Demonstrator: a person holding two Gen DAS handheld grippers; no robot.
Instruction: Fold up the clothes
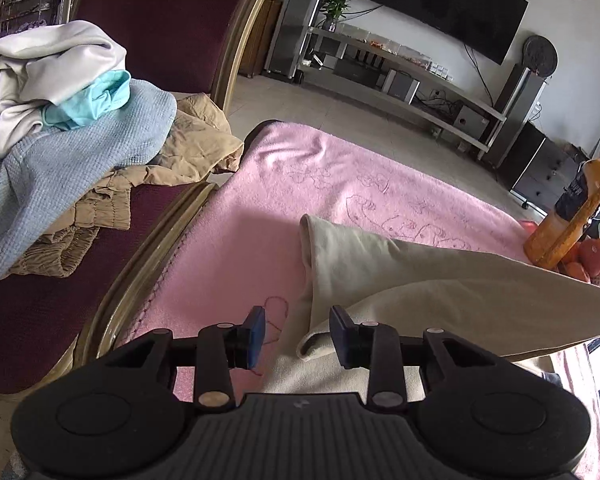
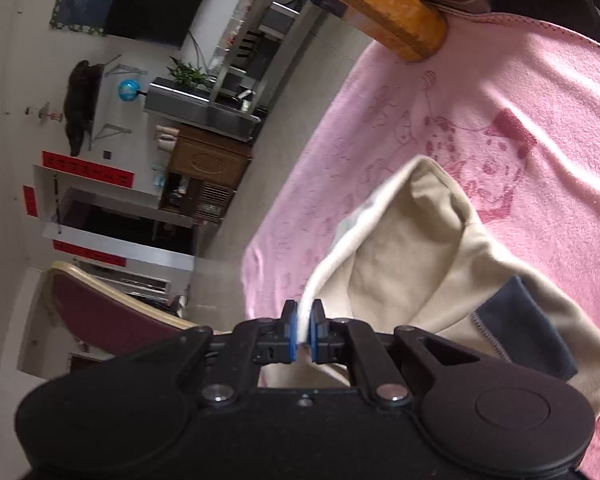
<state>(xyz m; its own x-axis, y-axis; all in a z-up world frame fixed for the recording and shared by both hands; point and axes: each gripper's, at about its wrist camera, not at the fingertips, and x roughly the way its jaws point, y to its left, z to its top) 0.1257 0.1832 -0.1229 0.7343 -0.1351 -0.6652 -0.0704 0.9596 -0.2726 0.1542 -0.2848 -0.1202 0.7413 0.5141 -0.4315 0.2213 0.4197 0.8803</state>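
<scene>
Between right gripper (image 2: 305,326) pads: beige garment (image 2: 404,248) edge, pinched.

We are in a home living room: a wall-mounted television (image 1: 446,2) hangs above a long low media shelf (image 1: 400,76) with speakers (a potted plant (image 1: 336,4) at one end), and a maroon upholstered chair (image 1: 152,20) holds a heap of unfolded laundry (image 1: 72,120).
</scene>
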